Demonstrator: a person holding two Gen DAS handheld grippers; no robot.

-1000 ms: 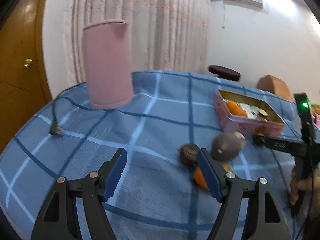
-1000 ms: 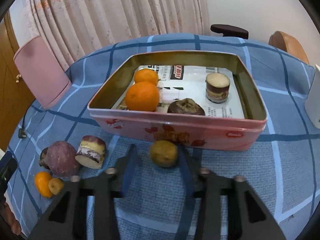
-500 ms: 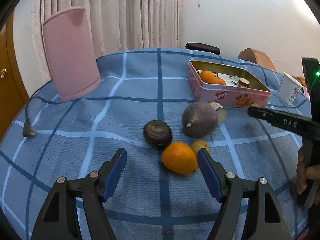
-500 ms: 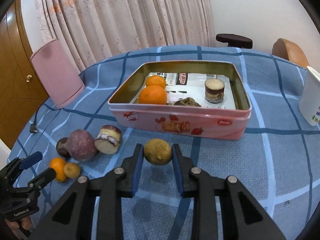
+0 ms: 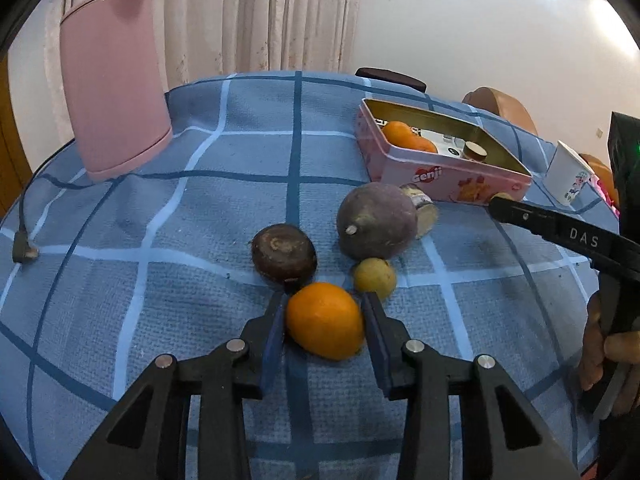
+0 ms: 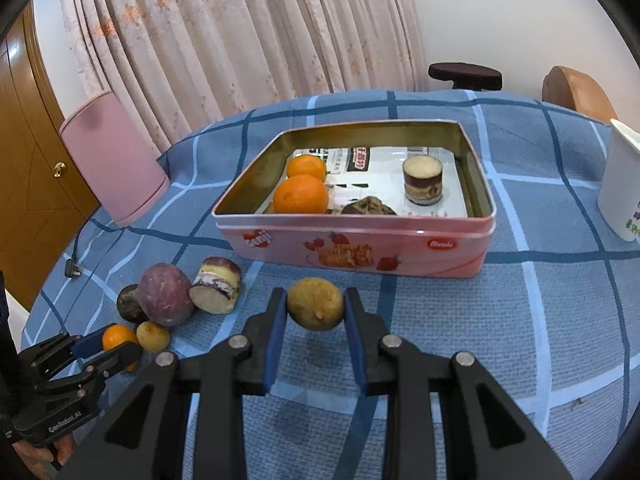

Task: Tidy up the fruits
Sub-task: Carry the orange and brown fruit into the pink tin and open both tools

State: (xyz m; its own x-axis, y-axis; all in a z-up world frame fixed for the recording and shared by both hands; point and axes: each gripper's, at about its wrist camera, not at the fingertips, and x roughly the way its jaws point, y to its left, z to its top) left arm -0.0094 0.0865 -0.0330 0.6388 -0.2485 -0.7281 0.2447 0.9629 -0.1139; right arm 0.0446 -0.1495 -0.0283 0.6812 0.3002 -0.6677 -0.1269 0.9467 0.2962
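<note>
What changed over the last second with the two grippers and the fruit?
The left gripper swung toward the loose round orange and closed on it. The right gripper kept its yellow-brown round fruit clamped, drawing back from the pink rectangular tin. Other fruit stayed put.

Both wrist views (2 fisheyes, close, angled down) share the pink tin [image 5: 440, 178] [image 6: 360, 248].

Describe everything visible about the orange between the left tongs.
The orange is small, round, bright and smooth-skinned, with no visible blemish. It sits low over the blue checked tablecloth, clamped on both sides by the blue pads of the left tongs. A small yellowish fruit and a dark round fruit lie just beyond it.
</note>
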